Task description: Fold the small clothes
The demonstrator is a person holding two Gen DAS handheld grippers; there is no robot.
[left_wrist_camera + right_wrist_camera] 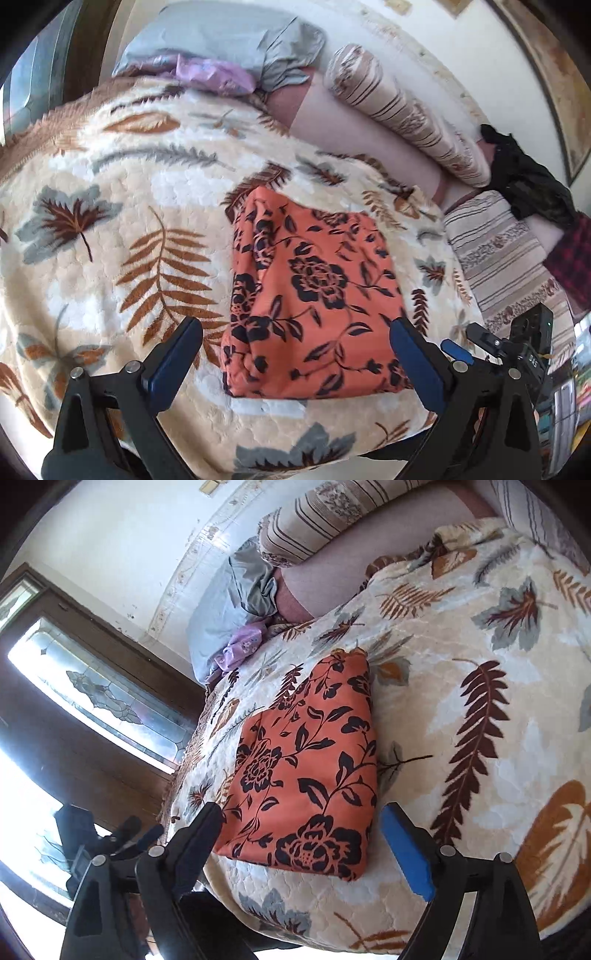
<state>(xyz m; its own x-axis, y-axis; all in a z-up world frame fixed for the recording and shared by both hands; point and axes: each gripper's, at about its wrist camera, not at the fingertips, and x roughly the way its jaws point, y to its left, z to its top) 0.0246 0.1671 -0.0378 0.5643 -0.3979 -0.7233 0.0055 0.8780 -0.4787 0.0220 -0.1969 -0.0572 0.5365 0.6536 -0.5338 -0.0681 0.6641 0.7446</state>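
Note:
An orange cloth with black flowers (pixel 314 291) lies folded into a neat rectangle on the leaf-patterned blanket (pixel 110 206). It also shows in the right wrist view (pixel 306 775). My left gripper (pixel 295 332) is open and empty, its fingers either side of the cloth's near end, a little above it. My right gripper (pixel 301 819) is open and empty, hovering over the cloth's near edge. The right gripper also shows at the lower right of the left wrist view (pixel 513 347).
A grey pillow (pixel 229 40) and a lilac garment (pixel 214 74) lie at the bed's far end. A striped bolster (pixel 406 110), a striped cushion (pixel 506 258) and a black garment (pixel 524 177) lie along the wall. A window (pixel 92 698) is at the left.

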